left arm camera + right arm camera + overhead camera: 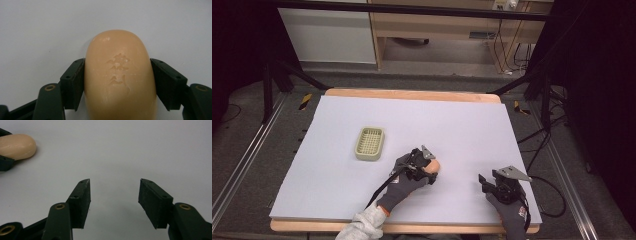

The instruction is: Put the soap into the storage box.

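Observation:
A peach-coloured bar of soap [120, 75] with embossed characters lies on the pale grey table mat, and my left gripper [117, 82] is shut on its two long sides. In the high view the soap [435, 165] shows at the tip of the left gripper [428, 169], near the mat's middle front. A pale green slotted soap dish [370, 143] sits to its left and slightly farther back. My right gripper [114, 202] stands open over bare mat with nothing between its jaws; in the high view it [488, 183] is near the front right. The soap [17, 146] shows at the far left of the right gripper view.
The mat [412, 120] covers a wooden table [412, 94] with its edges showing at front and back. Black frame legs and cables stand on the floor at both sides, and a wooden cabinet stands behind the table.

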{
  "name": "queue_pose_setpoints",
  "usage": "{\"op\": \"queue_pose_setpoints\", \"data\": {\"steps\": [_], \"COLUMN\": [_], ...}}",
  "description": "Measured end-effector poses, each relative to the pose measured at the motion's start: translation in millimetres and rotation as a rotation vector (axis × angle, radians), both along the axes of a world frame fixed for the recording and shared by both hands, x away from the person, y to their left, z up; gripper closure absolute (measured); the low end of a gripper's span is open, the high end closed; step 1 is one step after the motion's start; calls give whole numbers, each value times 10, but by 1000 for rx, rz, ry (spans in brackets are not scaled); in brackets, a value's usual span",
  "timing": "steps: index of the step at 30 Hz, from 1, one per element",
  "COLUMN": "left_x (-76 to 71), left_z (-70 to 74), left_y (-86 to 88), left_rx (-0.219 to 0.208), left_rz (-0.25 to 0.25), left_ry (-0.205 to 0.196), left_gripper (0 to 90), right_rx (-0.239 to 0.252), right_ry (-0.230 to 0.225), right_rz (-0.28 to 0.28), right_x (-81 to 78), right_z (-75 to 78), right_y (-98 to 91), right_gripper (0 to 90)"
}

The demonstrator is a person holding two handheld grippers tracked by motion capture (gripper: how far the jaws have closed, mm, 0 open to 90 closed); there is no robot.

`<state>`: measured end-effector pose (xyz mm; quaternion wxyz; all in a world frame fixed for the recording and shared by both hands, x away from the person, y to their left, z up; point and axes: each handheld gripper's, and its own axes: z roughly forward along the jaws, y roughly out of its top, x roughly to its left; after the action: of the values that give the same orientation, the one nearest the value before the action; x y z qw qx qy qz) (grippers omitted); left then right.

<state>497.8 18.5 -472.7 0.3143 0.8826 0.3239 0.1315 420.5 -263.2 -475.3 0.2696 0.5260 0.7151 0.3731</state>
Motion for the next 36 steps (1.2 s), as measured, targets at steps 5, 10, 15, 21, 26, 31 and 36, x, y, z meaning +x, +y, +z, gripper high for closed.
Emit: {"op": "queue_pose_setpoints", "data": {"steps": [5, 10, 15, 21, 26, 31, 36], "left_x": [-20, -44, -95, -130, -158, -165, -172], "left_z": [30, 129, 248, 359, 415, 448, 471], "left_y": [9, 65, 132, 234, 341, 475, 580], "left_rx": [8, -16, -33, -43, -39, -42, -45], "left_rz": [-2, -3, -4, -5, 0, 16, 29], "left_ry": [-7, -13, -29, -45, -51, -56, -62], "left_gripper": [314, 315, 316, 316, 316, 316, 316], "right_rx": [4, 4, 3, 1, 3, 1, 2], "right_ry": [-1, -1, -2, -1, -2, -1, 0], "right_rz": [0, -1, -3, -4, -5, -6, -8], "right_x": [0, -1, -2, -2, -2, -2, -2], "right_z": [1, 1, 2, 2, 1, 1, 1], "right_y": [-4, -4, -5, -5, -7, -5, -6], "right_gripper": [431, 431, 431, 431, 432, 432, 433]}}
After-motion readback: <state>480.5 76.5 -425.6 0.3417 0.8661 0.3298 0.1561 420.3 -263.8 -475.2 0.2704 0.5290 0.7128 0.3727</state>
